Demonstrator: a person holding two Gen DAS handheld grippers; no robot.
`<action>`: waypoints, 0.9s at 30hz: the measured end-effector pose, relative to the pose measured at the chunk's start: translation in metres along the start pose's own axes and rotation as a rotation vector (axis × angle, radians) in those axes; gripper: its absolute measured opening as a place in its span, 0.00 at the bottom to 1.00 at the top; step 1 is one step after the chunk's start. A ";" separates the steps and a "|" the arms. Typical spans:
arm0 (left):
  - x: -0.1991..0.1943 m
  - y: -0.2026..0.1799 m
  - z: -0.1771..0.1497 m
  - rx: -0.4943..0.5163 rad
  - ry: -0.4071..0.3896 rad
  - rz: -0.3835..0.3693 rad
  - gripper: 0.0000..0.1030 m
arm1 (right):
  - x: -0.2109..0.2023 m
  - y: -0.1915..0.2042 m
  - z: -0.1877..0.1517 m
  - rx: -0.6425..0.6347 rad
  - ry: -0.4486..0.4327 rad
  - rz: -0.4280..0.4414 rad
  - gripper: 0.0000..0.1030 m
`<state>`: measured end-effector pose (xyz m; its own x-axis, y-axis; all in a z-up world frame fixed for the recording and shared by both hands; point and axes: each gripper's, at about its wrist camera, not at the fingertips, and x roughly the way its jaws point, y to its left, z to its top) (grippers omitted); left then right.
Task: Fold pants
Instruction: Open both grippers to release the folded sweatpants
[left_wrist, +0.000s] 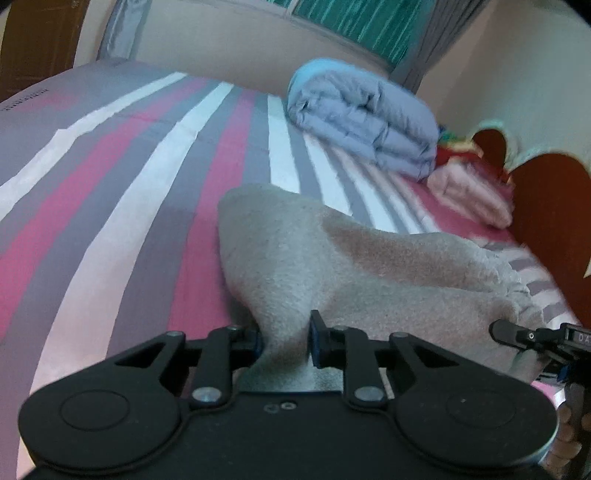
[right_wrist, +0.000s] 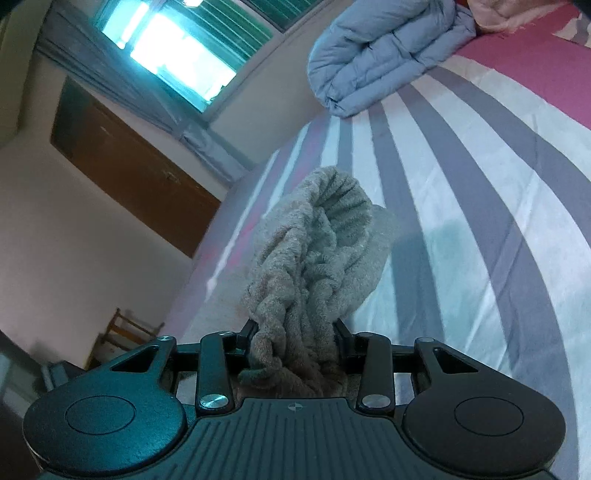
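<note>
The bed (left_wrist: 110, 177) under my hands wears a sheet striped in pink, grey and white, and it fills most of both views. At its far edge, near the window wall, sits a folded pale blue quilted duvet (left_wrist: 365, 122), with a folded pale pink fluffy blanket (left_wrist: 472, 195) just beside it, close to the reddish-brown wooden headboard (left_wrist: 546, 221). The beige fleece pants (left_wrist: 332, 266) lie near the bed's near edge, part draped on the sheet and part lifted off it. My left tool (left_wrist: 286, 341) has its jaws narrowed onto a pinched fold of that fleece. My right tool (right_wrist: 293, 343) grips the gathered, ribbed waistband end (a thick bunch, so its jaws stand wider), which rises clear of the sheet. From the left wrist, the right tool's tip shows touching the cloth's right side.
</note>
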<state>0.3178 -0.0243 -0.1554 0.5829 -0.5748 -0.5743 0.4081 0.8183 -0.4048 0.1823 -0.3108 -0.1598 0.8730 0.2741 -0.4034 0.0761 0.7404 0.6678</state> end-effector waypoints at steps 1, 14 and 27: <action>0.010 0.002 -0.004 0.010 0.027 0.015 0.12 | 0.008 -0.007 0.000 0.010 0.017 -0.015 0.38; -0.016 -0.008 -0.024 0.150 0.031 0.118 0.61 | -0.002 -0.029 -0.020 -0.095 -0.015 -0.277 0.67; -0.007 -0.015 -0.070 0.179 0.110 0.119 0.67 | 0.041 0.006 -0.079 -0.312 0.074 -0.374 0.61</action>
<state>0.2584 -0.0328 -0.1954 0.5583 -0.4629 -0.6885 0.4645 0.8620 -0.2029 0.1802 -0.2461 -0.2215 0.7758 -0.0110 -0.6308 0.2199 0.9418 0.2541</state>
